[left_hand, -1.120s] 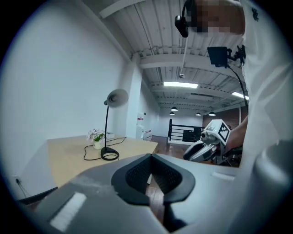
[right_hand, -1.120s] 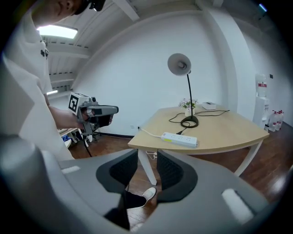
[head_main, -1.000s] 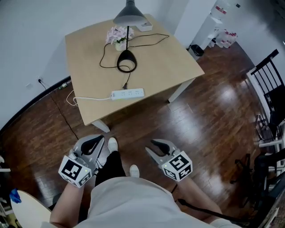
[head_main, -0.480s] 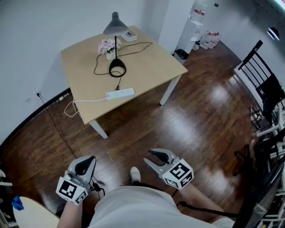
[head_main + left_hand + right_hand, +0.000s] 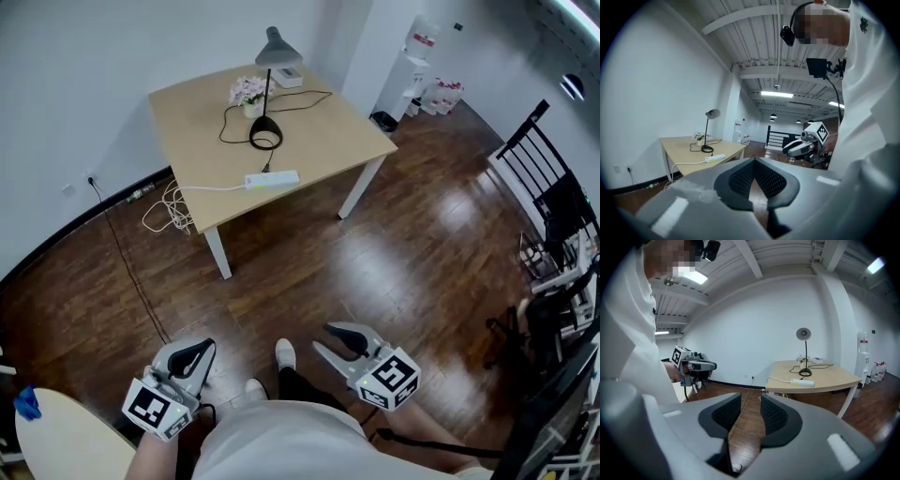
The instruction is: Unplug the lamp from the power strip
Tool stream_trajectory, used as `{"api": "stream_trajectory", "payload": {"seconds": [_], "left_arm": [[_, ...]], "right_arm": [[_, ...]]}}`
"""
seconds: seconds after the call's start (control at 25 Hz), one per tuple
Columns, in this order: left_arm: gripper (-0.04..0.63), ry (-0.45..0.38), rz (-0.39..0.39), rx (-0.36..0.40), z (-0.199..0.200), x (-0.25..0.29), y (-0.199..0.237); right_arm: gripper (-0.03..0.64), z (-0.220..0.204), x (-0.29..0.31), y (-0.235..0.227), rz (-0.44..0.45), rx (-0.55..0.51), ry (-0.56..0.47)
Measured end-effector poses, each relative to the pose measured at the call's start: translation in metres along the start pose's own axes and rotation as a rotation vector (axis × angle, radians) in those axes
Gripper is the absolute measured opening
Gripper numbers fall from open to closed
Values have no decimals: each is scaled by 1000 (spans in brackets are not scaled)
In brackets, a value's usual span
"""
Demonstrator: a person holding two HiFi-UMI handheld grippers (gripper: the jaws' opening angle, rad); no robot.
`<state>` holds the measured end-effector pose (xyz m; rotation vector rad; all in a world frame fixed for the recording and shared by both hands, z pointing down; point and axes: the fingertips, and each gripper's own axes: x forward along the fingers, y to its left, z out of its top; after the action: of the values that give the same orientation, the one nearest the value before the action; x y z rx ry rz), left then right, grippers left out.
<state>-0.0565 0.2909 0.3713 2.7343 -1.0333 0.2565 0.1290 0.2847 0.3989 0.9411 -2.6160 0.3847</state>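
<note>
As seen from the head view: broad wood floor [image 5: 375, 253] open between both claws and worktop [image 5: 328, 122], well apart. Power strip [image 5: 272, 179] near worktop's front edge; lamp [image 5: 266, 139] behind it, black cord running to strip. Small pot [image 5: 251, 109] beside lamp, pink flowers in it. Left claw [image 5: 195, 349] low left, right claw [image 5: 330, 337] low right.

Left gripper view: left claw [image 5: 754, 161] pressed together, empty; worktop far off to left.

Right gripper view: right claw [image 5: 750, 411] apart, only floor between; power strip [image 5: 801, 382] at worktop's near edge.
</note>
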Motion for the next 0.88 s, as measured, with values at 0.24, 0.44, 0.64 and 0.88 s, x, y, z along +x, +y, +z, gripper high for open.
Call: {"api": "stream_trajectory", "payload": {"seconds": [0.24,0.44,0.64,0.88], "left_arm": [[5,-30,-18,-12,-8,-25,-26],[5,-20,-2,6,-8,-34,-41],[5,-11,15,16,-8,-27,-60],[6,-16,-17,21,-5,-9,-94]], "right_arm": [[135,-3,-17,39,7,-19,-19],[135,-3,-25,53,31,-34,-38],[135,-7,-40,55,54,-61,-38],[133,-17,-62,54,66,-61,-44]]}}
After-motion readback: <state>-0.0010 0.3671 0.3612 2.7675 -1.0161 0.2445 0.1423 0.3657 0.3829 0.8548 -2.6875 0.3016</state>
